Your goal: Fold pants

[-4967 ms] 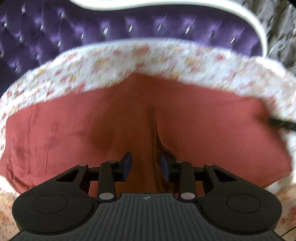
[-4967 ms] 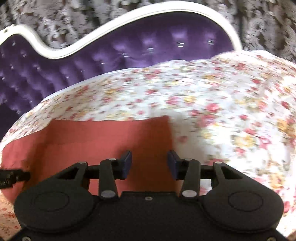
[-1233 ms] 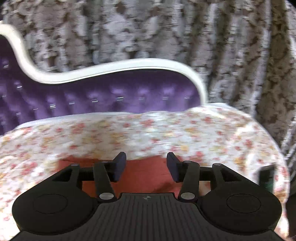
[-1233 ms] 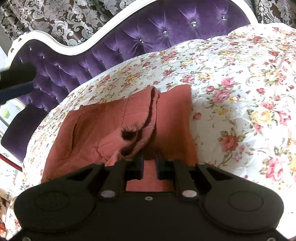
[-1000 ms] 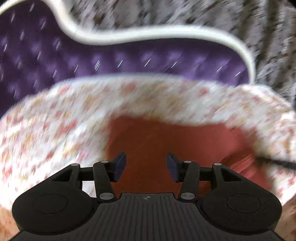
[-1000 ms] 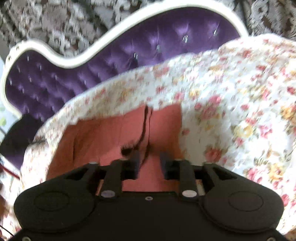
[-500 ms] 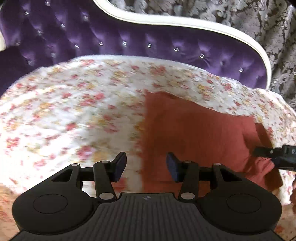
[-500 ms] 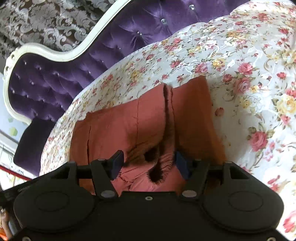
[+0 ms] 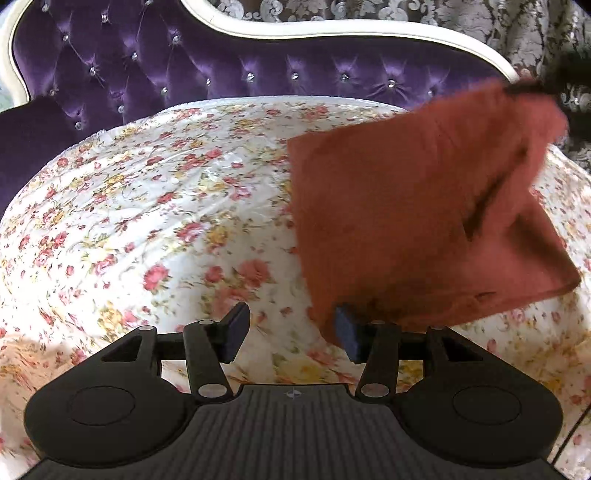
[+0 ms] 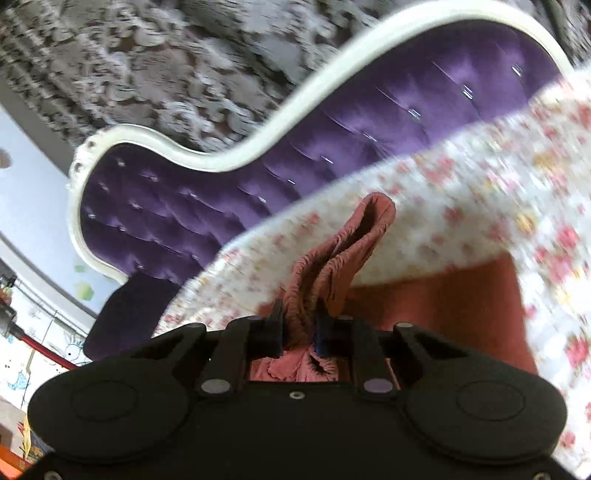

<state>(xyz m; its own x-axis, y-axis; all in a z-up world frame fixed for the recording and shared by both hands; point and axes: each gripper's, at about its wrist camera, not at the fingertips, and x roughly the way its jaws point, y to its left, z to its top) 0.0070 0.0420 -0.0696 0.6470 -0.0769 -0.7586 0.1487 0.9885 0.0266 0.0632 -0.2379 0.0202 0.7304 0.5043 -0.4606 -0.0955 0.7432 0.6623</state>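
Note:
The rust-red pants (image 9: 417,218) are folded into a small stack on the flowered bedspread (image 9: 155,206), at the right in the left wrist view. Their right end is lifted off the bed and blurred. My left gripper (image 9: 291,334) is open and empty, its right finger at the stack's near left corner. My right gripper (image 10: 300,328) is shut on the gathered waistband of the pants (image 10: 332,258) and holds it raised; the rest of the cloth (image 10: 443,299) hangs lower at the right.
A purple tufted headboard (image 9: 221,70) with a white frame (image 9: 332,29) runs behind the bed; it also shows in the right wrist view (image 10: 258,158). Grey patterned curtains (image 10: 166,55) hang behind it. The bedspread spreads left of the pants.
My right gripper went from open over the waistband to shut on it and has lifted it up. The left gripper stayed open and shifted left of the stack.

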